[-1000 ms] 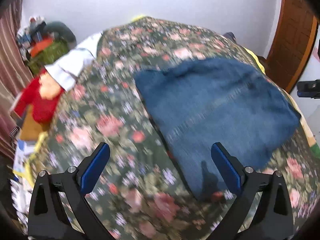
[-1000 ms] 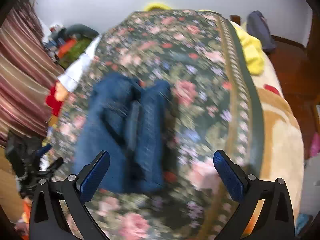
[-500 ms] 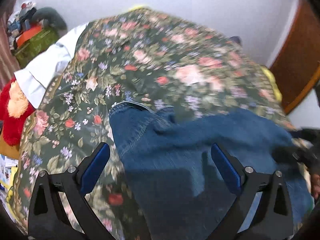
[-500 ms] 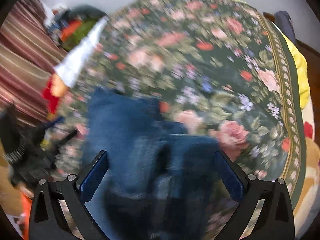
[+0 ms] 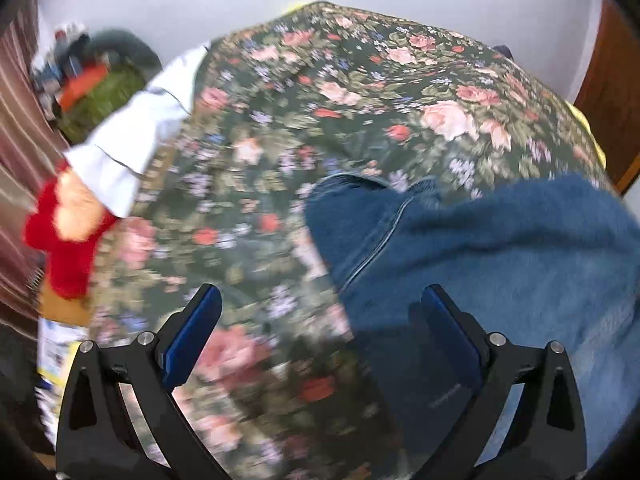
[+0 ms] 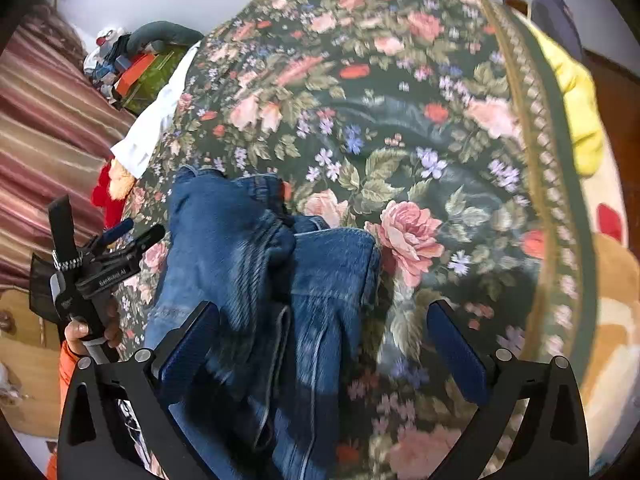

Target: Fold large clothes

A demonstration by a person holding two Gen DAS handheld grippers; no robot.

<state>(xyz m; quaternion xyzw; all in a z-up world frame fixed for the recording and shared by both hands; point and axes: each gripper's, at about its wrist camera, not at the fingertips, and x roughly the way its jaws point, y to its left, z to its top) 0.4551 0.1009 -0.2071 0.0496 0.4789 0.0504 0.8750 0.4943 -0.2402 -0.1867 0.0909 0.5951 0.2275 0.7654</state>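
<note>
My left gripper hangs above the floral bedspread with its blue pads spread wide and nothing between them; its right pad sits over the near left edge of the folded blue jeans, its left pad over bare flowered cloth; I cannot tell whether either pad touches the fabric. The jeans lie flat on the bedspread, on the right side of this view, a seam running down their left part; the picture is blurred, so finer detail is lost.

My right gripper is likewise wide apart and holds nothing; its left pad is over the jeans, its right pad over the flowered cloth beside them. From here the jeans read as a folded bundle lying lengthwise toward me, two denim layers side by side with a dark crease between, the waistband end farthest away.

At the left edge of the right wrist view I see my left hand, in an orange sleeve, gripping the other tool's handle just beside the bed. Beyond the bed's left side lie a white cloth and a red plush toy; a striped curtain hangs there; a yellow fabric shows past the bedspread's right border.
</note>
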